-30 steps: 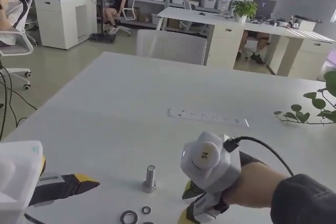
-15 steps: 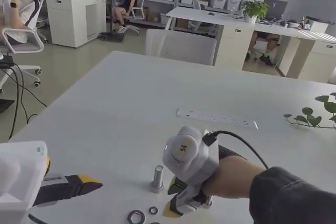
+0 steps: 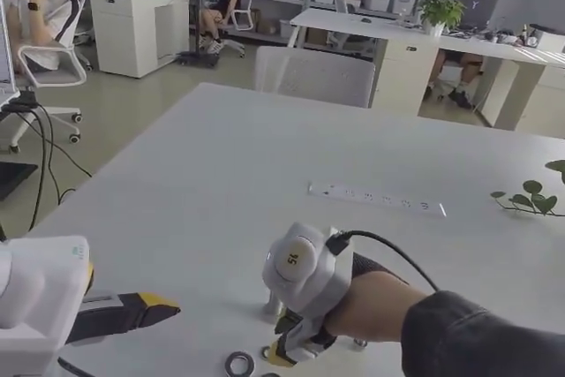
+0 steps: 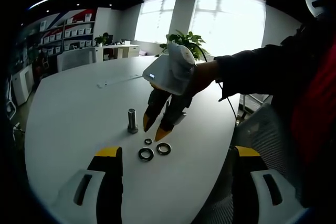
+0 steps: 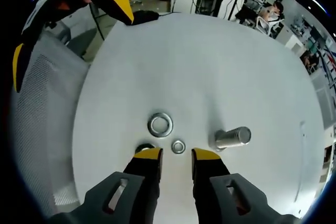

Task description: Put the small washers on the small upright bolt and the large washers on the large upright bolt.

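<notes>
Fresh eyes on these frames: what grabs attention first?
The right gripper points tips-down over the white table, jaws slightly apart. It is right at a large washer and a small washer. An upright bolt stands beside them, and the left gripper is held wide open nearer the table edge.

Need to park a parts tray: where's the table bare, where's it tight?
Bare: the wide table stretch between the bolt and the power strip, and all of it left of the strip. Crowded: the near edge, where the washers lie beside the bolt under the right tongs.
</notes>
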